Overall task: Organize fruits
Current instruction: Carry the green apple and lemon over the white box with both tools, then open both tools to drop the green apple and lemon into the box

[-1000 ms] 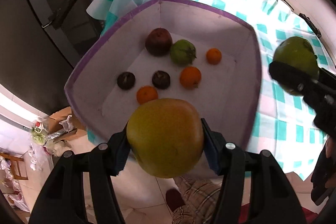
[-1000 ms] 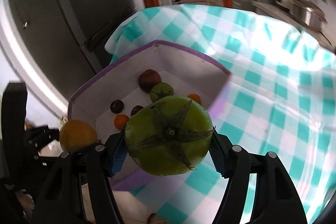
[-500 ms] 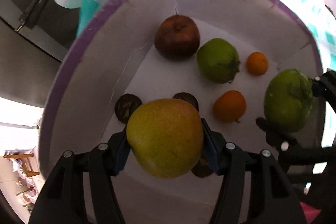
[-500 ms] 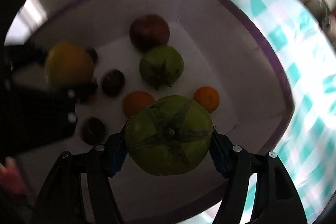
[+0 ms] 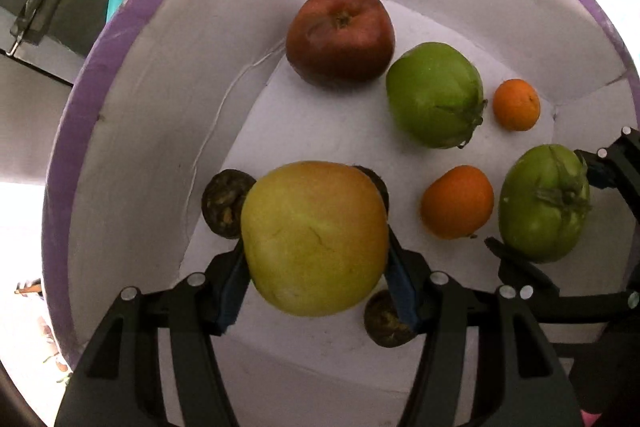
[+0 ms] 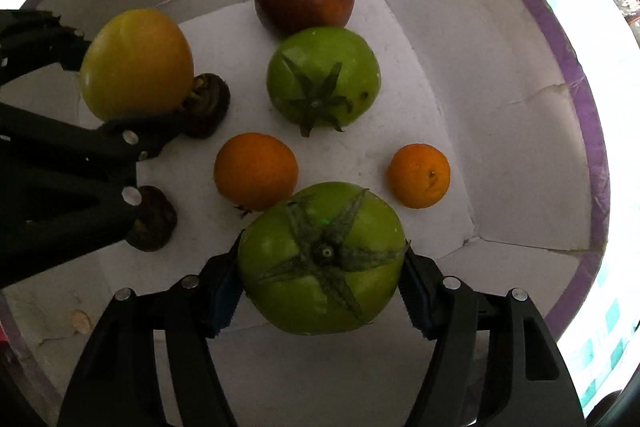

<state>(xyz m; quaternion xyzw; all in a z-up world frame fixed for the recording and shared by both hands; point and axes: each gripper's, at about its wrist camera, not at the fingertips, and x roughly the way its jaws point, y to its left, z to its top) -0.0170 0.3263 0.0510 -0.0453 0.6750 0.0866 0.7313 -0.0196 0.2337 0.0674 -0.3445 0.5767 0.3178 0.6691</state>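
Inside the white box (image 5: 132, 155), the left claw (image 5: 316, 279) grips a yellow fruit (image 5: 314, 237) and the right claw (image 6: 320, 293) a green tomato (image 6: 322, 259); both look smooth, firm, bruisable, held across their widest sides.

White box (image 5: 168, 115) with purple rim, yellow-orange fruit (image 5: 316, 239), green tomato (image 6: 324, 259), teal-checked cloth (image 6: 608, 323)

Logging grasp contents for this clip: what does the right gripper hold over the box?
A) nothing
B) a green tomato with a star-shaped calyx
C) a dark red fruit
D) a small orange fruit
B: in the right wrist view the right gripper has its pads pressed on both sides of the green tomato.
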